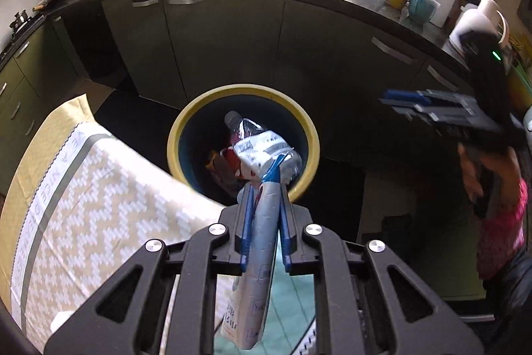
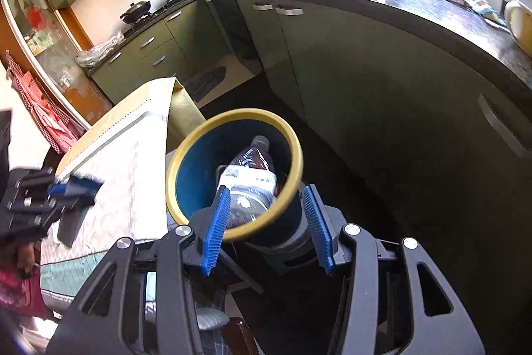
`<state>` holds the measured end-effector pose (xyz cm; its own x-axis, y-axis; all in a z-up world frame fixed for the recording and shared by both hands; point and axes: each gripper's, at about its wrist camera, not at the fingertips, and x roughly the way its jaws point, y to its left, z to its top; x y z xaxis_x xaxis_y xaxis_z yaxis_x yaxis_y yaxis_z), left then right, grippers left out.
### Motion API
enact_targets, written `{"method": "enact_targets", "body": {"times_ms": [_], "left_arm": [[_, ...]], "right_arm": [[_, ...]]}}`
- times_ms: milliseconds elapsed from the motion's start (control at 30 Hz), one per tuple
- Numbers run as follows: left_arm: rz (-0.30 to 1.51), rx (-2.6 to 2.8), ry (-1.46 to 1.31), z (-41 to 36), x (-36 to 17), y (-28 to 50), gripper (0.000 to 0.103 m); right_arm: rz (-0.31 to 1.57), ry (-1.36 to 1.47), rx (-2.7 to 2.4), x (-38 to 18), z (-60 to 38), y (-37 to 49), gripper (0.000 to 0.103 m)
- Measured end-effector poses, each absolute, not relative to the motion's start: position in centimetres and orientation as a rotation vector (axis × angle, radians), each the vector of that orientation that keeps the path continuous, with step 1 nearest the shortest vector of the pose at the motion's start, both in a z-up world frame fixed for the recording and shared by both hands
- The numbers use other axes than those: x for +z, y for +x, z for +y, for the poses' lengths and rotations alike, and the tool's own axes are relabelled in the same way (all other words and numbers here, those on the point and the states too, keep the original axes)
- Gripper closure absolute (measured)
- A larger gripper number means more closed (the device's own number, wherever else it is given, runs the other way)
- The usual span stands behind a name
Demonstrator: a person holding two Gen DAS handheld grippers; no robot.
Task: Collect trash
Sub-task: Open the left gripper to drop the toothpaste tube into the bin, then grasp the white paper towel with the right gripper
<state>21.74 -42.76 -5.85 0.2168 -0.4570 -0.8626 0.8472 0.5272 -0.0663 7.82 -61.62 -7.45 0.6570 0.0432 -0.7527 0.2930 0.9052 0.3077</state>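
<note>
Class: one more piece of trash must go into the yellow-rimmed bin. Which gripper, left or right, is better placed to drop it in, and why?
Left. The left gripper is shut on a flattened silver pouch just at the bin rim. The right gripper is open with nothing gripped.

The left gripper (image 1: 266, 188) points steeply downward, jaws pinched nearly together on a flat pouch (image 1: 262, 242); the right gripper (image 2: 266, 222) (also tilted down) stands with jaws apart.

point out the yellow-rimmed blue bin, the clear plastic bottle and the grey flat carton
yellow-rimmed blue bin (image 1: 244, 88): left wrist view, far rim
clear plastic bottle (image 2: 247, 177): right wrist view, white label
grey flat carton (image 1: 266, 222): left wrist view, middle
</note>
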Motion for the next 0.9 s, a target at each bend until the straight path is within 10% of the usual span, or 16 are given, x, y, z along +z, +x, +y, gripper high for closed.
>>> {"method": "enact_targets", "body": {"times_ms": [267, 333, 467, 900], "left_arm": [[1.039, -0.811, 0.455, -52.1, -11.2, 28.5, 0.085], [1.071, -0.777, 0.460, -53.0, -12.6, 29.4, 0.062], [1.071, -0.761, 0.431, -52.4, -12.6, 29.5, 0.057], [0.801, -0.530, 0.255, -25.3, -1.7, 19.0, 0.032]], "right_arm": [[0.877, 0.465, -0.182, -9.7, -63.0, 2.3, 0.056], [0.880, 0.451, -0.177, -9.6, -62.9, 2.2, 0.054], [0.872, 0.392, -0.155, -8.8, -61.7, 2.8, 0.054], [0.951, 0.131, 0.312, -6.3, -43.9, 15.4, 0.047]]}}
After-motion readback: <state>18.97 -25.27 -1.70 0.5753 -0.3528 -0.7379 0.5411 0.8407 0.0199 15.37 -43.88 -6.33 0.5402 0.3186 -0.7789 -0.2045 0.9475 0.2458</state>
